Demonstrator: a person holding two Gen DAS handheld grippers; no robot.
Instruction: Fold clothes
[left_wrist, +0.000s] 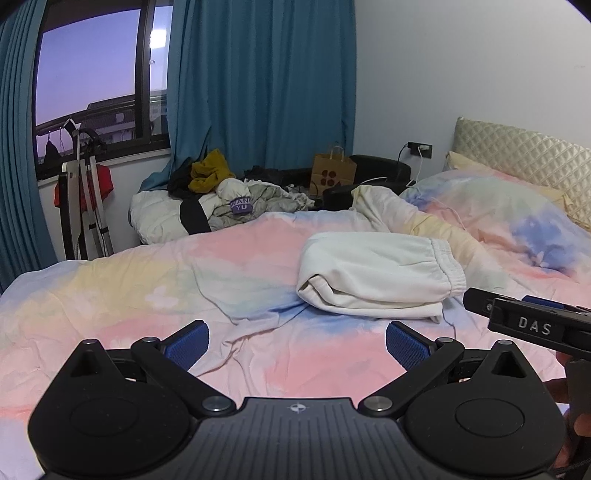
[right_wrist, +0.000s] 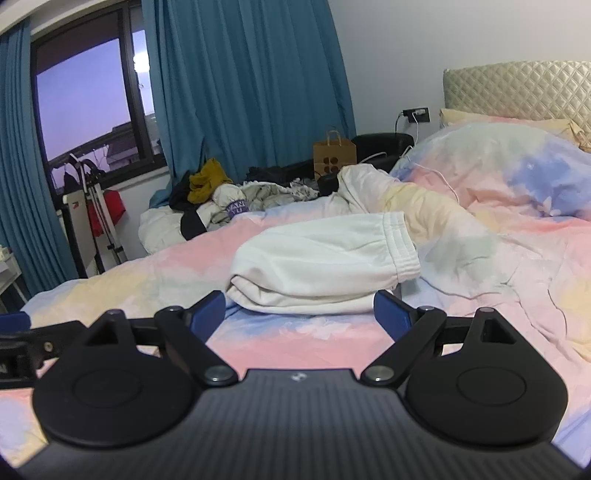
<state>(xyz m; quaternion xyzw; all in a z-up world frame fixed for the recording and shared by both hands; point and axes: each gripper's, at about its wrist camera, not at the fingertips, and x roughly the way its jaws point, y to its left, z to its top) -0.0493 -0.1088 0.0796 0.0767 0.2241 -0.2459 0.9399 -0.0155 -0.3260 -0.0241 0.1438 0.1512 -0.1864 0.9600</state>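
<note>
- Bed with pastel tie-dye duvet (left_wrist: 155, 295), rumpled; quilted headboard (right_wrist: 517, 88) at right.
- Folded white sweatpants (right_wrist: 317, 266) lying mid-bed, cuffed end to the right.
- Left gripper (left_wrist: 297, 345) spread wide, empty, short of the sweatpants.
- Right gripper (right_wrist: 299, 314) spread wide, empty, just short of the folded edge.
- Behind: teal curtains (left_wrist: 258, 81), dusk window (left_wrist: 88, 70), clothes heap (left_wrist: 229, 199), paper bag (right_wrist: 334, 155).
</note>
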